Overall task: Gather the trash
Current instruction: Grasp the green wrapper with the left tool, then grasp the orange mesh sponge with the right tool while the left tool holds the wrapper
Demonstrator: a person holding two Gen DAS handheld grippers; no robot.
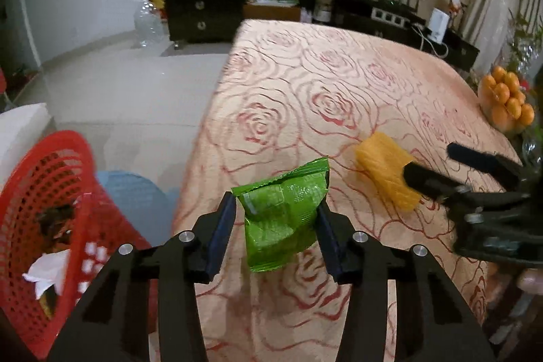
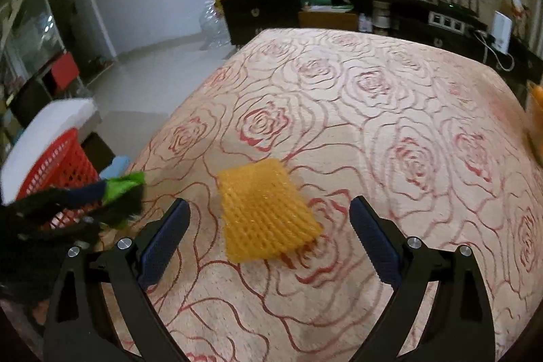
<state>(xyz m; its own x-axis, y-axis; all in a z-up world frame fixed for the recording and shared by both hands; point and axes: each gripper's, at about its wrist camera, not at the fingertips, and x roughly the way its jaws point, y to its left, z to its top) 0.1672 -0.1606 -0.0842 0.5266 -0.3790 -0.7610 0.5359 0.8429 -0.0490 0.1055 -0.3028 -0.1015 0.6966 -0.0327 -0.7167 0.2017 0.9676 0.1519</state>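
Note:
My left gripper (image 1: 276,209) is shut on a green snack wrapper (image 1: 283,212) and holds it above the table's left edge. A red mesh trash basket (image 1: 44,212) with paper scraps inside stands on the floor to the left. A yellow foam fruit net (image 2: 266,211) lies on the rose-patterned tablecloth (image 2: 373,111). My right gripper (image 2: 269,219) is open, one finger on each side of the net, just short of it. In the left wrist view the right gripper (image 1: 431,165) is at the net (image 1: 387,172). The left gripper (image 2: 112,195) with the wrapper shows in the right wrist view.
A bowl of oranges (image 1: 507,102) stands at the table's right edge. A blue stool (image 1: 135,195) sits between the basket and the table. A dark cabinet (image 1: 305,9) with frames and a globe lines the far wall. A white box (image 2: 54,124) is behind the basket (image 2: 57,168).

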